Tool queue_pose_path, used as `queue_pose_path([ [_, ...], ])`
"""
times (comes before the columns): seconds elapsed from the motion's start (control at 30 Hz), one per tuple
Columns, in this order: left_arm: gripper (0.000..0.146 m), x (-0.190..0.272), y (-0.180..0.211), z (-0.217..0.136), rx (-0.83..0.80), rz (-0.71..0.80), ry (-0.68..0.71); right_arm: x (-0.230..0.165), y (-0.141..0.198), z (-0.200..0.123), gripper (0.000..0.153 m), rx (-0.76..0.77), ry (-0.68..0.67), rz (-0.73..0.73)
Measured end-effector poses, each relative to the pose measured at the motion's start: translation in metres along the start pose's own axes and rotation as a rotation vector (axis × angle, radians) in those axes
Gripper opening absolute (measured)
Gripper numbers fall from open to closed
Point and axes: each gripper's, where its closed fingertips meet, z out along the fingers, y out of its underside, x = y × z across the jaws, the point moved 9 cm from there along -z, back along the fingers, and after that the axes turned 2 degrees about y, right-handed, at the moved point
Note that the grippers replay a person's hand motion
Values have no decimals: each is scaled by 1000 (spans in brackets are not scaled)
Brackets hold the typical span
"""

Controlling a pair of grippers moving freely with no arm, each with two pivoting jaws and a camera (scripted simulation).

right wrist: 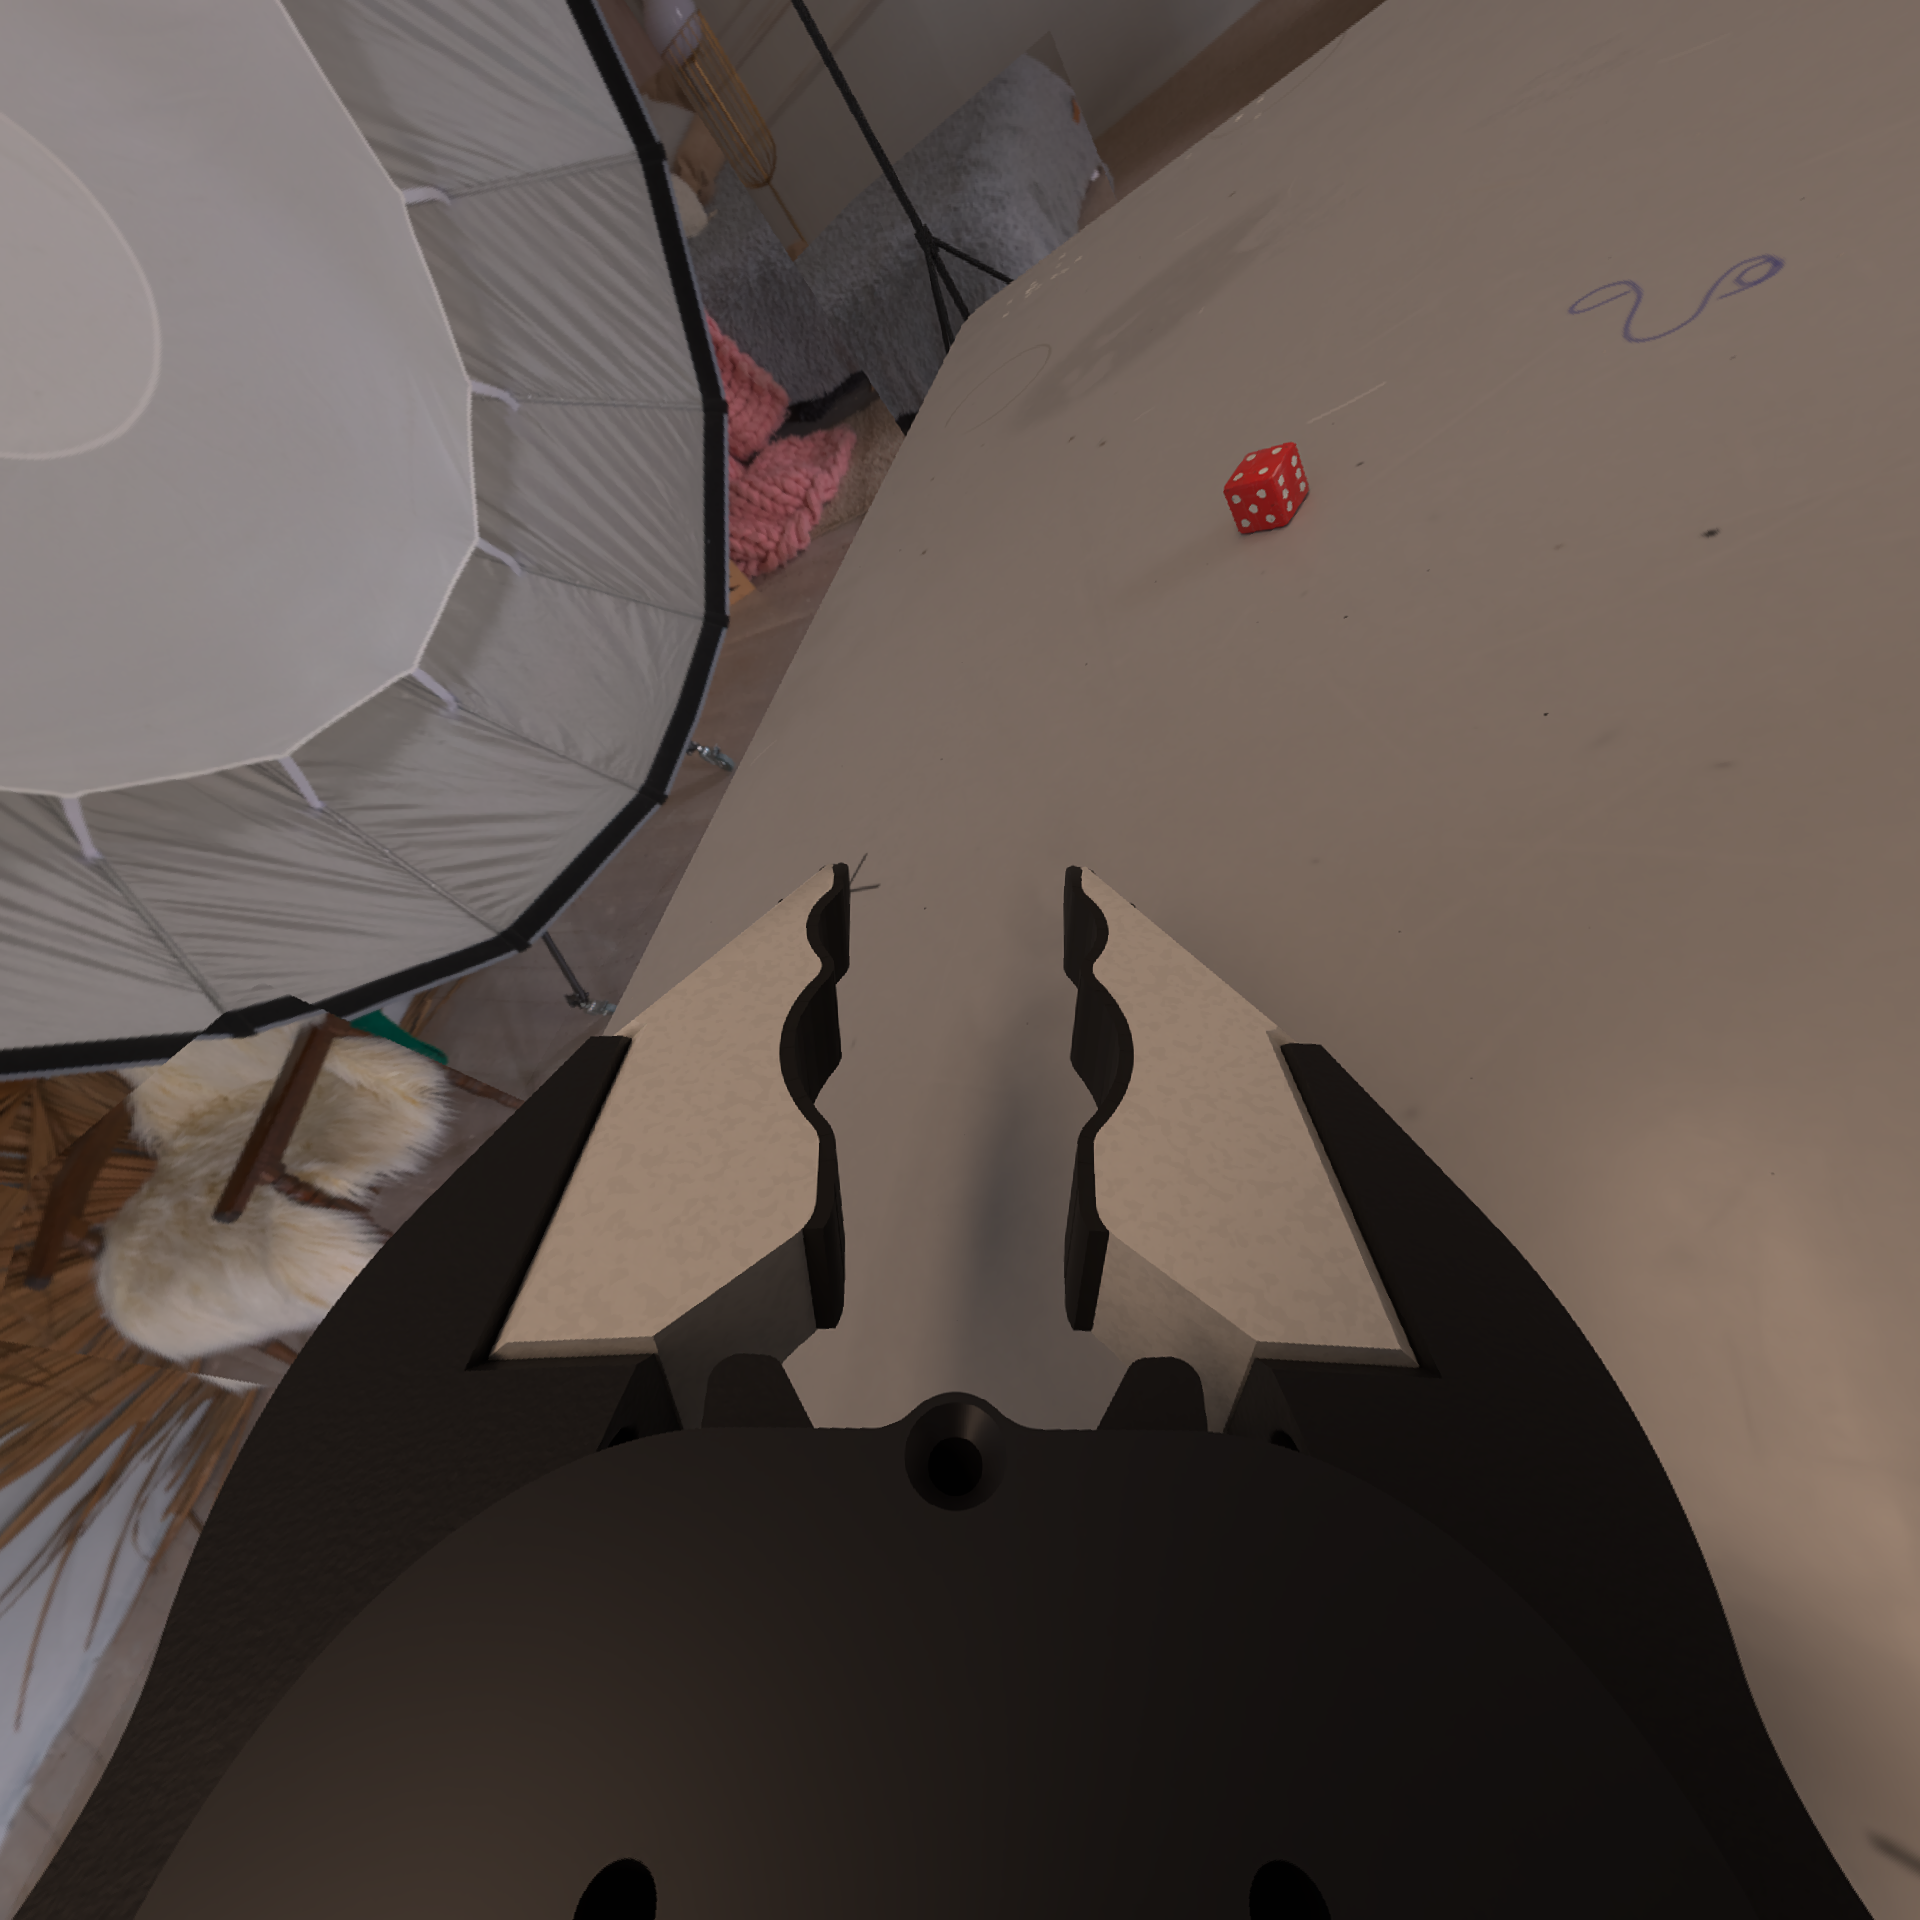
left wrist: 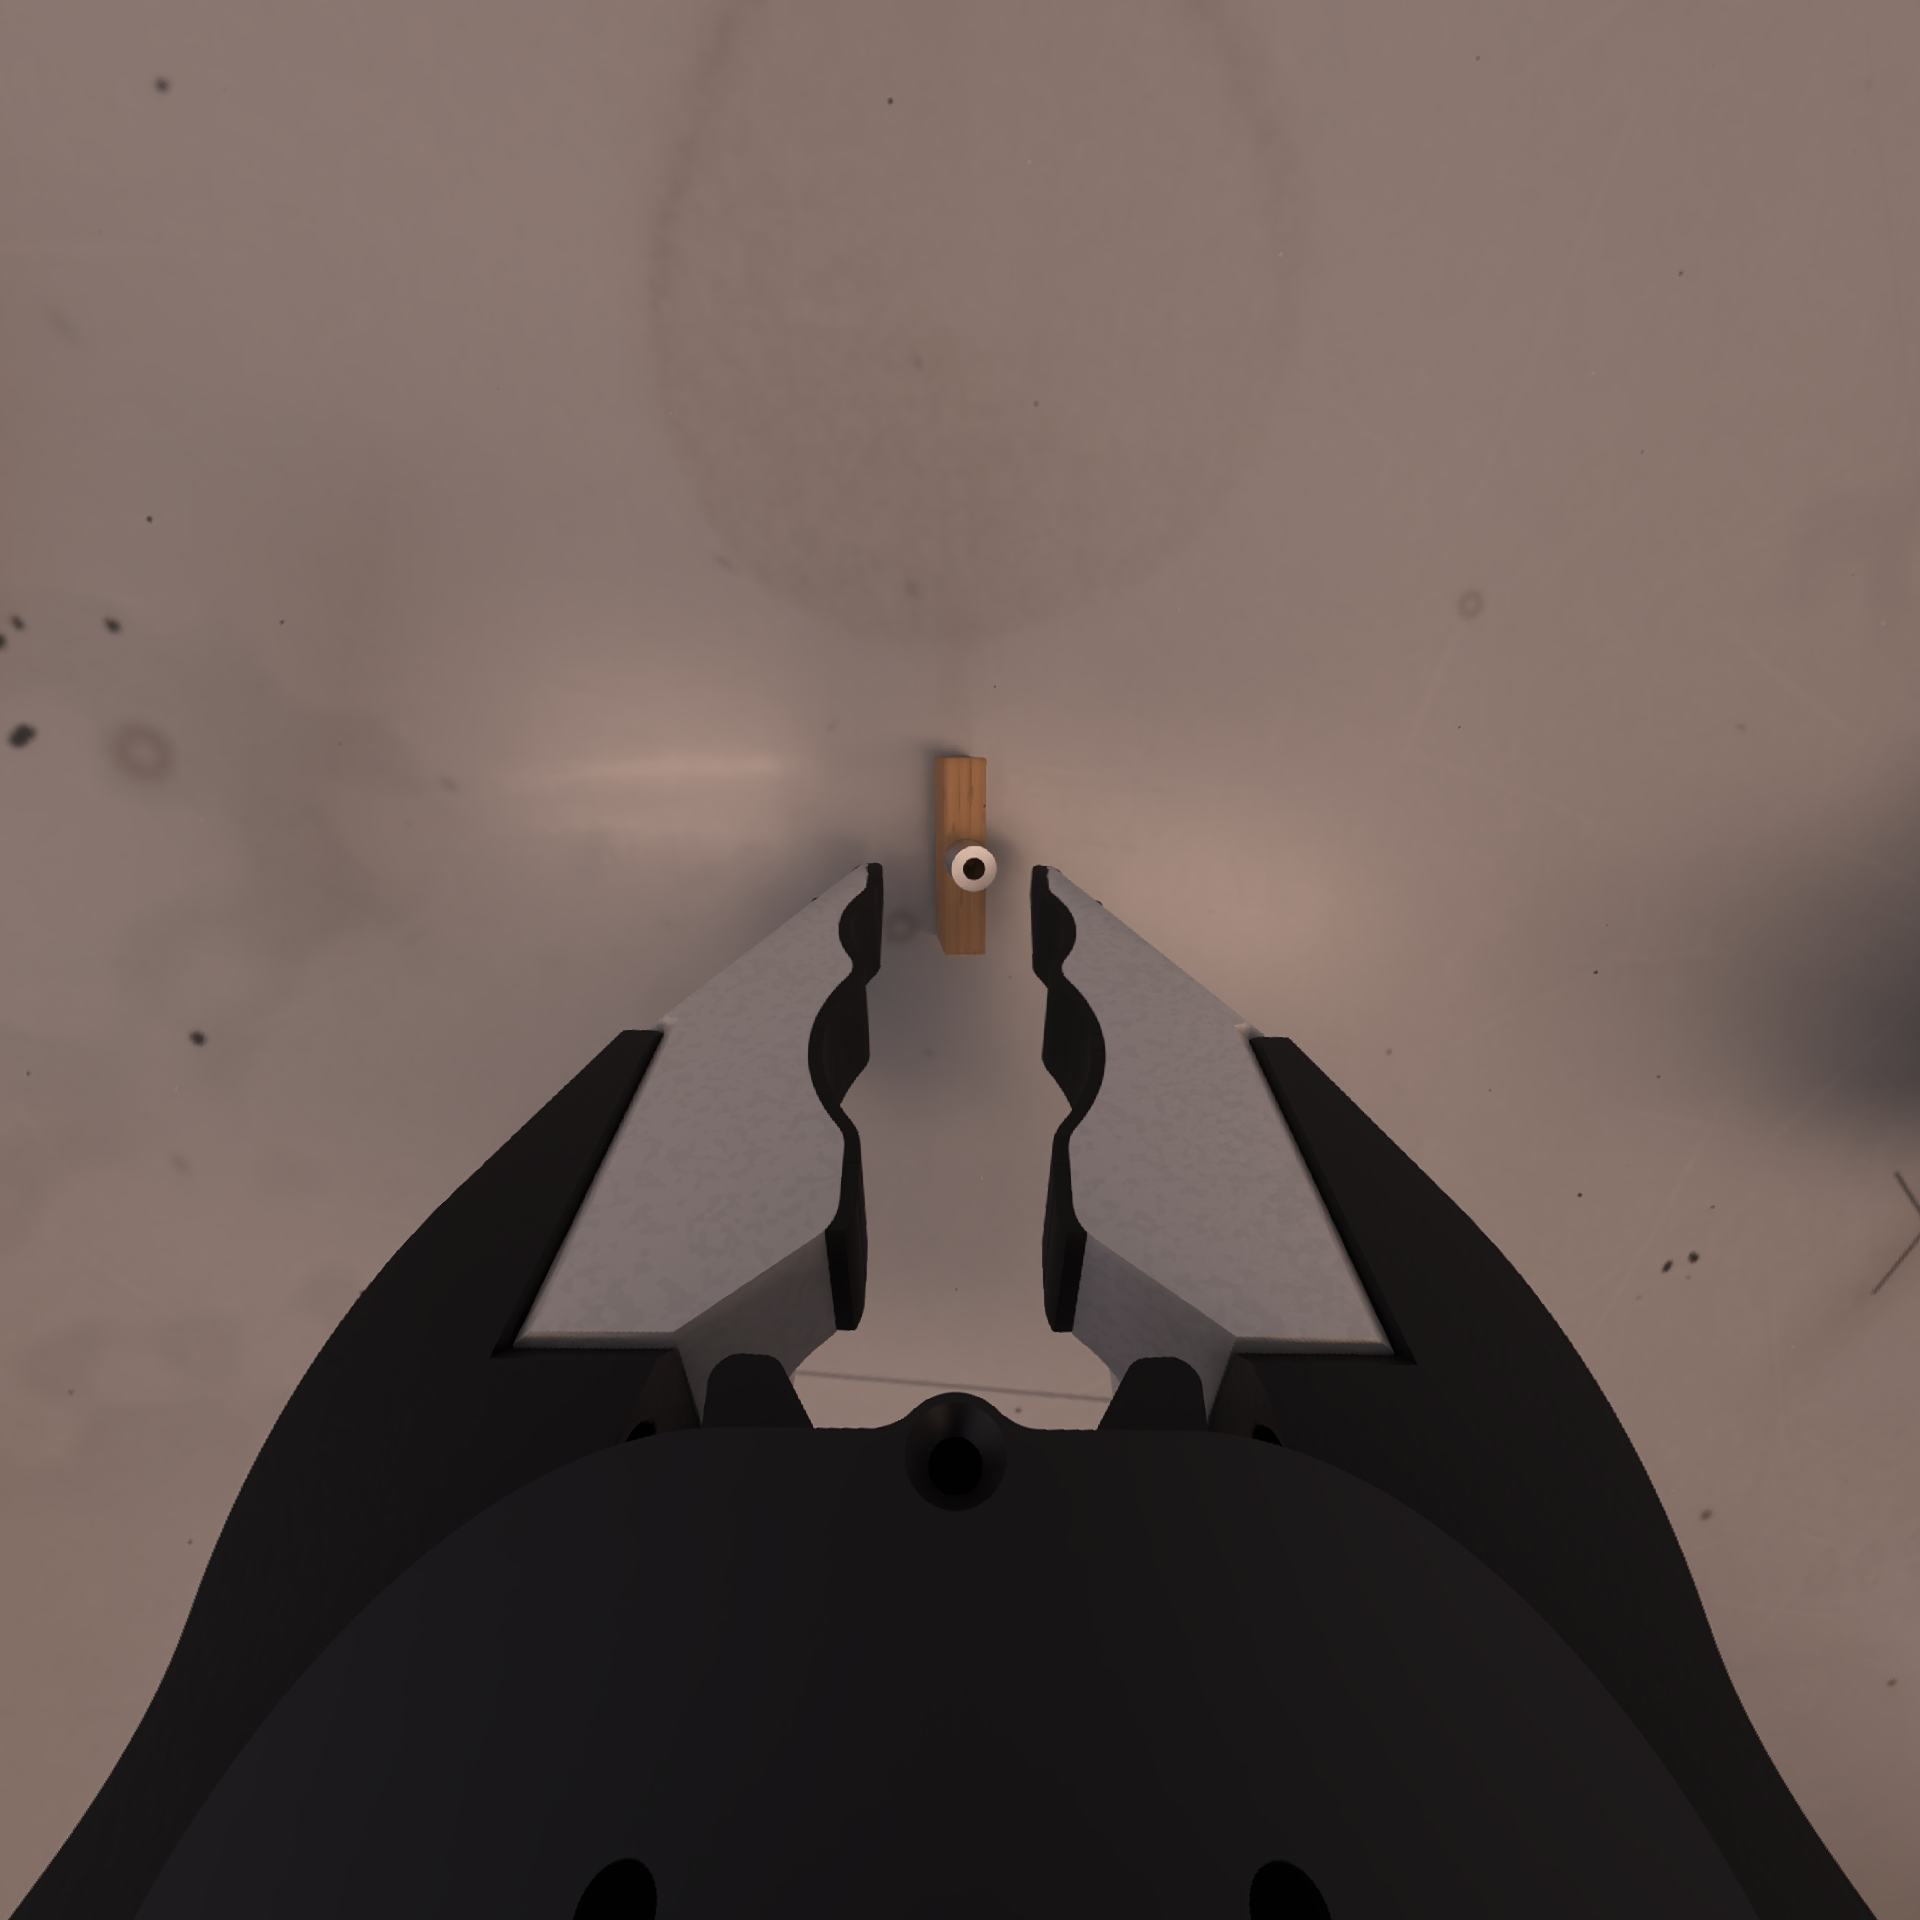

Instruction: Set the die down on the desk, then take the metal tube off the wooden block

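Two claws were at work, and both stood with their jaws parted and nothing between them; the left claw (left wrist: 956, 883) looked straight down on the tabletop (left wrist: 416, 416), where the wooden block (left wrist: 961, 854) lay as a narrow strip with the metal tube (left wrist: 974, 869) standing on it, seen end-on as a pale ring round a dark bore. The tube sat toward the block's right edge and fell just ahead of the gap between the fingertips, a little right of its middle; that alignment suggested the claw had been poised above for a descent onto the tube, which was not yet off the block.

The right claw (right wrist: 956, 883) hung empty near the tabletop's left edge; the red die (right wrist: 1265, 488) with white pips rested on the surface farther off and to the right, well apart from the fingers (right wrist: 831, 914), so the first step looked complete. Beyond the edge stood a large white light shade (right wrist: 312, 468), a pink knitted blanket (right wrist: 769, 478) and a furry stool (right wrist: 249, 1174).

No brand or label showed anywhere; the only mark was a blue pen squiggle (right wrist: 1673, 301) on the far tabletop, a loop and not legible writing.
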Motion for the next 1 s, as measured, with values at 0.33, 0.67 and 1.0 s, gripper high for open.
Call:
queue_pose_path([
  [0.33,9,2,2,1,46,-16,13,0,0,0,41,-5,-10,2],
  [0.67,8,50,4,-89,176,-235,-291,2,0,-4,41,16,-14,16],
  [1.0,8,365,17,-183,363,-860,-1063,8,-4,-15,41,143,69,60],
])
